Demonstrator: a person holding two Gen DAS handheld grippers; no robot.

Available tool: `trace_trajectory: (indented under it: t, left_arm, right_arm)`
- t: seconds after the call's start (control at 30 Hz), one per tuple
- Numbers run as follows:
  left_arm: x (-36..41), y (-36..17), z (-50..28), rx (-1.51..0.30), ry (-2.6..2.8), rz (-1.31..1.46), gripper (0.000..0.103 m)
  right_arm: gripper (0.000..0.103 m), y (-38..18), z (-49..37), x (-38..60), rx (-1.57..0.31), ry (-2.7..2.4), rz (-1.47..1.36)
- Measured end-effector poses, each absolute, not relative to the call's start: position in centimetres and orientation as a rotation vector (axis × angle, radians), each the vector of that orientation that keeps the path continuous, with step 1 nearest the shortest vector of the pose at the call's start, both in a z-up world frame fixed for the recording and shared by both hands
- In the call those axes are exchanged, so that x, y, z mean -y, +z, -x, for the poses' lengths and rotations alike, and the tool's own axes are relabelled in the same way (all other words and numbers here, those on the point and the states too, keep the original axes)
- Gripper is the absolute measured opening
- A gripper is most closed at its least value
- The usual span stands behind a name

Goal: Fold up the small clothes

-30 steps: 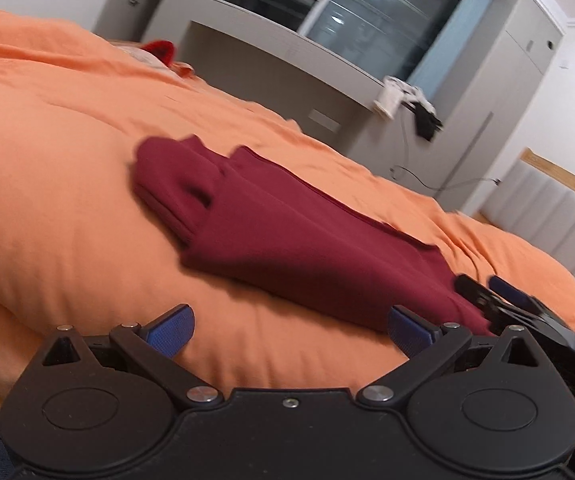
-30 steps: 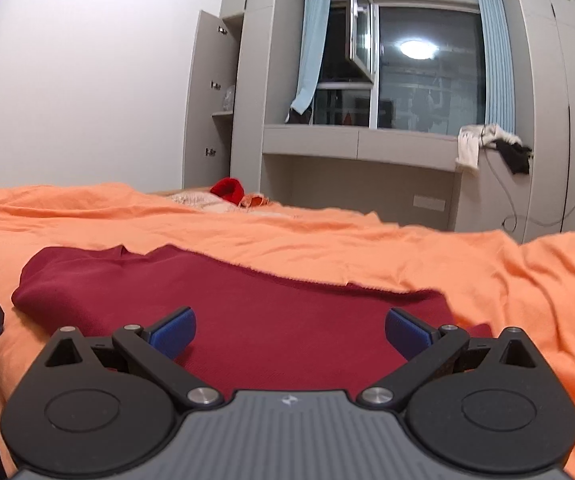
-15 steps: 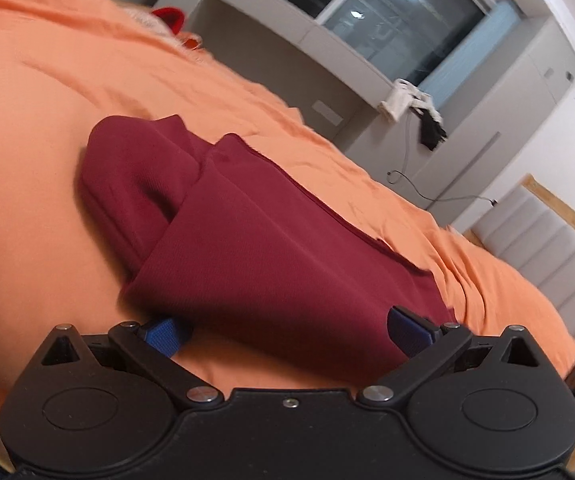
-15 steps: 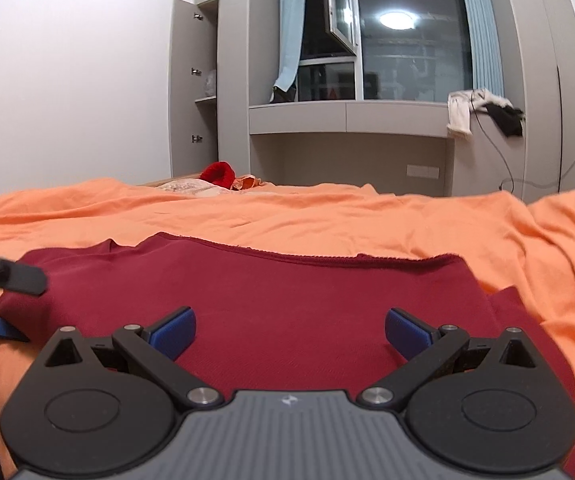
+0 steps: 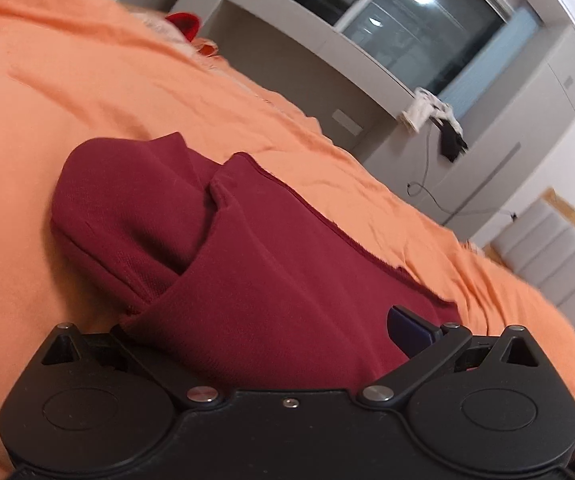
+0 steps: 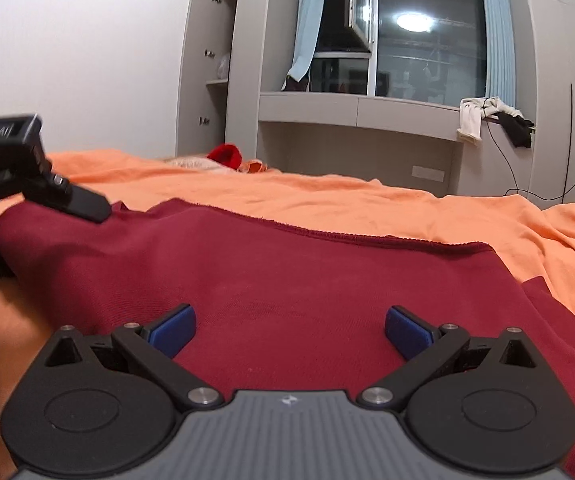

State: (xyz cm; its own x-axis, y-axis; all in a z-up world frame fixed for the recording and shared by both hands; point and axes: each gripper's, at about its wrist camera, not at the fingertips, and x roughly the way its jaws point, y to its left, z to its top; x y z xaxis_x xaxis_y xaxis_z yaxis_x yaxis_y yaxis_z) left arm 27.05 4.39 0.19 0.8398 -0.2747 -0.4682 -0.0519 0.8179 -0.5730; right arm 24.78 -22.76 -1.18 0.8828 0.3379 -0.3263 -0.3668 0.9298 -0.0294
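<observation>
A dark red garment lies partly folded on the orange bed cover. My left gripper is open at the garment's near left edge; the cloth lies between its jaws and hides the left pad, while the right blue pad shows on top. My right gripper is open just above the middle of the garment, with both blue pads in sight and nothing between them. The left gripper also shows in the right wrist view, at the garment's left end.
The orange bed cover spreads all round the garment and bunches into folds at the right. A small red item lies at the bed's far side. Grey cupboards and a window ledge with hanging clothes stand behind. A padded headboard is at the right.
My left gripper has moved forward onto the garment's near edge, which now lies between its jaws. My right gripper has moved forward over the garment. Both stay open.
</observation>
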Motion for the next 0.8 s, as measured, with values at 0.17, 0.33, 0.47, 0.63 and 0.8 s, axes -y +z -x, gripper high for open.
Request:
trace_trajectory:
  t: [0.17,0.33,0.47,0.63,0.8]
  left_arm:
    - [-4.9,0.1,-27.1,-0.570,-0.147,0.613,0.102]
    - [-5.2,0.0,-26.9,-0.573,-0.148,0.627,0.102]
    - [-5.2,-0.1,-26.7,-0.574,-0.150,0.625,0.102]
    - [-5.5,-0.2,-26.6,-0.571,-0.159,0.637,0.102]
    - [-5.0,-0.3,-26.4,-0.564,-0.149,0.606,0.102]
  right_arm:
    - [0.103,-1.3,-24.9,23.1,-0.316,0.375,0.072]
    - [0.103,-1.6,-24.9,23.5,-0.308,0.377,0.070]
    - [0.103,-1.5,-24.9,23.5,-0.306,0.377,0.069]
    - [0.103,-1.5,-24.8,23.4,-0.300,0.371,0.069]
    - [0.103,-1.5,-24.7,23.4,-0.304,0.369,0.063]
